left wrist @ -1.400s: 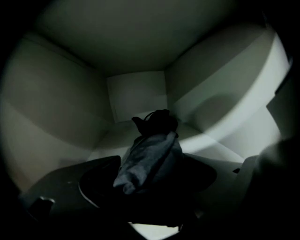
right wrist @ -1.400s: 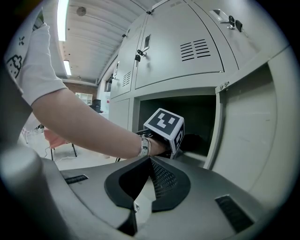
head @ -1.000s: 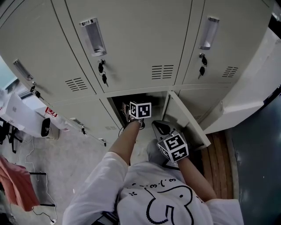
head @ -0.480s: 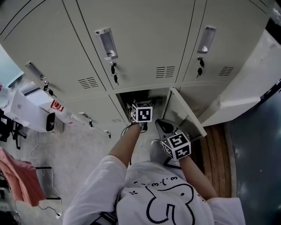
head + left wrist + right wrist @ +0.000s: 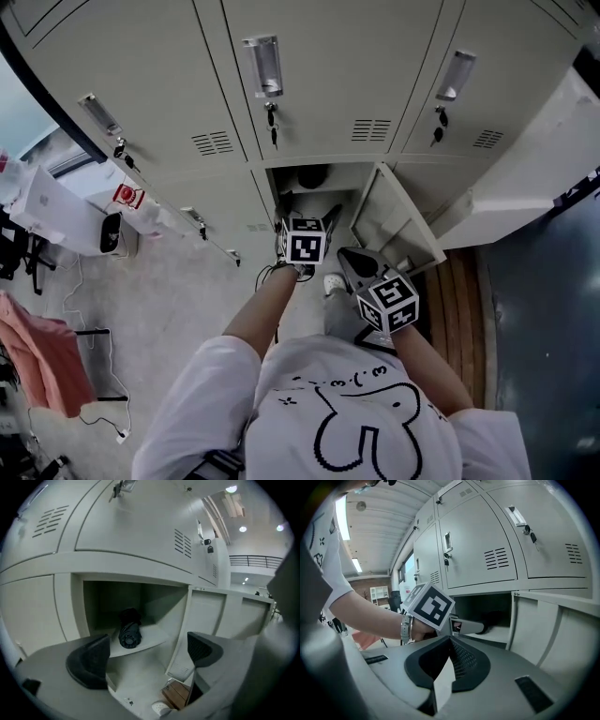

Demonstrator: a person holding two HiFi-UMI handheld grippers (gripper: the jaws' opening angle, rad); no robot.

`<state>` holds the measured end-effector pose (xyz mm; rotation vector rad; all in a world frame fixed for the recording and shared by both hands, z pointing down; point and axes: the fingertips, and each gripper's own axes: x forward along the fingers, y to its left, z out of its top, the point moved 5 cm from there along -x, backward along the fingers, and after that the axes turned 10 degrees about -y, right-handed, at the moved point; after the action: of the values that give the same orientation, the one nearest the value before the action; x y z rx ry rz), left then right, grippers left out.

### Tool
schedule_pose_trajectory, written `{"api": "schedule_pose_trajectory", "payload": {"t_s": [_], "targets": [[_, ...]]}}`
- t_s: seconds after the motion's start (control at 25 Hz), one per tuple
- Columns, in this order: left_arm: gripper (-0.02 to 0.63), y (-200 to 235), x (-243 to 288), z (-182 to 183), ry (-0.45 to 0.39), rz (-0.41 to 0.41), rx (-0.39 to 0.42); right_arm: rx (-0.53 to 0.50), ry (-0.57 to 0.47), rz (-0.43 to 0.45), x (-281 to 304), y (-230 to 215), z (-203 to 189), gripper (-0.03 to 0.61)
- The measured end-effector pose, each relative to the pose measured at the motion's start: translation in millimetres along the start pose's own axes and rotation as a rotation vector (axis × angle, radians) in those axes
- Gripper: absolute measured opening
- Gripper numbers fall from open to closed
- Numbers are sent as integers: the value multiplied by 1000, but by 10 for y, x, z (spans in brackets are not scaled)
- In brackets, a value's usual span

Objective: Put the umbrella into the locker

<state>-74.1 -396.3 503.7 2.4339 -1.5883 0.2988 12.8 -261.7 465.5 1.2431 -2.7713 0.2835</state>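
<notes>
Jaws wide apart and empty on left gripper (image 5: pixel 146 656), held just outside locker (image 5: pixel 164 597); jaws together on right gripper (image 5: pixel 451 660), gripping nothing; umbrella (image 5: pixel 130 631) folded, lying on shelf (image 5: pixel 154 640) inside, free of both grippers; placing apparently done; door (image 5: pixel 211 620) open, closing it perhaps the only step left.

No legible text (red label (image 5: pixel 127 195) perhaps printed)

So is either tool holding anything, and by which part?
Nothing: left tool open and empty, right tool shut on nothing; the umbrella lies in the locker.
</notes>
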Motion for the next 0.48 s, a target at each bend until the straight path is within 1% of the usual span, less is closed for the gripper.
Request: {"api": "schedule_pose_trajectory", "payload": {"t_s": [0.12, 0.32, 0.4, 0.48], "targets": [[523, -57, -247, -18, -23, -14, 13, 18, 24, 7, -78, 63, -37, 11], [518, -177, -679, -1, -78, -27, 22, 97, 8, -25, -182, 57, 10, 11], [515, -193, -845, 30, -106, -22, 10, 94, -4, -35, -203, 57, 51, 11], [509, -167, -996, 53, -134, -7, -30, 88, -18, -40, -205, 67, 96, 11]]}}
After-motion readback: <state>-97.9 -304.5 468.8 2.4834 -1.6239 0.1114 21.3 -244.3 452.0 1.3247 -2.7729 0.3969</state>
